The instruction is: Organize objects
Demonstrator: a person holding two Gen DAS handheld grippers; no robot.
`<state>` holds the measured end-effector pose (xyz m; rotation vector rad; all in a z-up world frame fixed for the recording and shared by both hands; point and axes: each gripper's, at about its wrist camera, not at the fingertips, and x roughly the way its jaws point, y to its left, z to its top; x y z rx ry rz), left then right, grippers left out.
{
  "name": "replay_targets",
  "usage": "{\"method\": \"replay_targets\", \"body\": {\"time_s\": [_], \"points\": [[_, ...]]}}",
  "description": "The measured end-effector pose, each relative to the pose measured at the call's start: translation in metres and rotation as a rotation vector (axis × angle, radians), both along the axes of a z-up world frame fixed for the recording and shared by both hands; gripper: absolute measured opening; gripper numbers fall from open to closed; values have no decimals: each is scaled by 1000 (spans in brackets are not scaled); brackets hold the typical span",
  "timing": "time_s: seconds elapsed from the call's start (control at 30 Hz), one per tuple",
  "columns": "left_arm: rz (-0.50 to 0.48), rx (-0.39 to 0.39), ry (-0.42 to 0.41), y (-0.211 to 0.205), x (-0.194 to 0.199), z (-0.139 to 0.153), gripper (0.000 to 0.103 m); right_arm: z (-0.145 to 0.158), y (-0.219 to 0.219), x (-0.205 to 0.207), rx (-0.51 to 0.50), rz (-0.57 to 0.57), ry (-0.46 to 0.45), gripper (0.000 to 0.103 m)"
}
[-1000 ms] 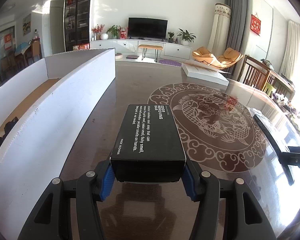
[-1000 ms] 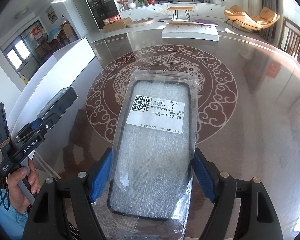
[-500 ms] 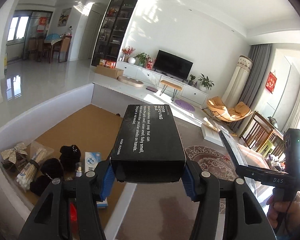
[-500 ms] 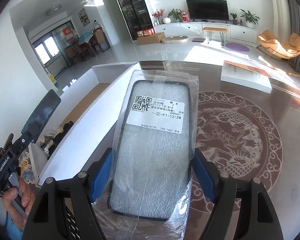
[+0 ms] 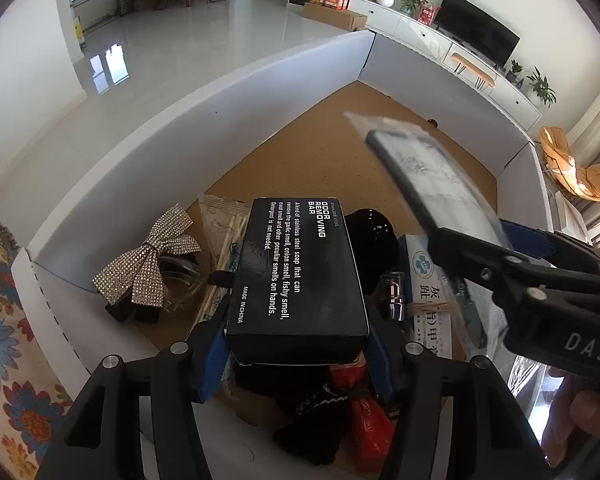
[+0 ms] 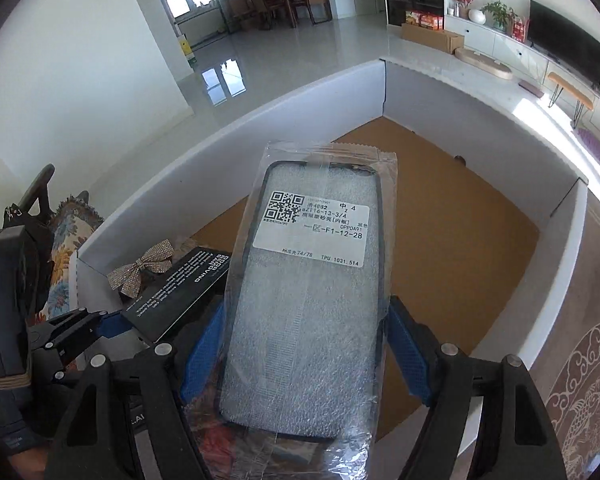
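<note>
A: What does the white box point(image 5: 204, 112) hold?
B: A rhinestone bow point(image 5: 148, 256), swabs and cartons, near-left corner.
A: And the grippers?
B: Left gripper point(image 5: 296, 344) pinches the black soap box point(image 5: 296, 272); right gripper point(image 6: 304, 356) pinches the bagged phone case point(image 6: 312, 300), both above the box.

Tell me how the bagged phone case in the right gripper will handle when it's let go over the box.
The bagged phone case probably slips easily: its clear wrap looks glossy between the right gripper pads. It seems thin and light, so it may flutter or land askew. It sticks out forward without sagging, so it is likely fairly stiff, and should lie flat on the box floor.
</note>
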<state>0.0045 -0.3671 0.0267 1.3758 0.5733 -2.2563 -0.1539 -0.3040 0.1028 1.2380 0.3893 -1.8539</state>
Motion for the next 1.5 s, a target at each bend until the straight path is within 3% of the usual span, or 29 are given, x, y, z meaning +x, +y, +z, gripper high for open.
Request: {"method": "replay_targets", "body": {"time_s": [0.07,0.13,0.17,0.23,0.37,0.47,0.57,0.6,0.77,0.83,0.9,1.13,1.5], "points": [[-32,-21,5,9,0,2,68,-20,-7,-1,48,3,-54,78],[-44,-69,4,19,1,6,84,-26,-5,2,74,11,-43,82],[-40,-99,7,22,1,8,88,-25,0,4,72,15,-31,85],[-44,-145,34,28,4,15,90,-18,9,6,56,14,2,95],[-61,-145,139,31,15,35,90,5,31,2,32,-20,72,97],[-18,-173,163,34,23,47,103,16,48,1,13,-40,102,103],[93,-258,72,34,18,50,103,18,55,-8,12,-60,111,103],[96,-257,87,35,20,51,103,18,58,-8,8,-63,114,103],[161,-125,201,34,37,54,103,18,69,-11,32,-90,140,103],[144,-58,233,31,37,53,103,20,72,-11,34,-97,154,103],[100,-25,212,29,31,50,103,23,72,-13,31,-107,163,103],[93,-161,159,41,27,47,103,24,73,-20,12,-146,162,103],[95,-204,141,41,24,42,103,20,63,-14,44,-118,177,103]]}}
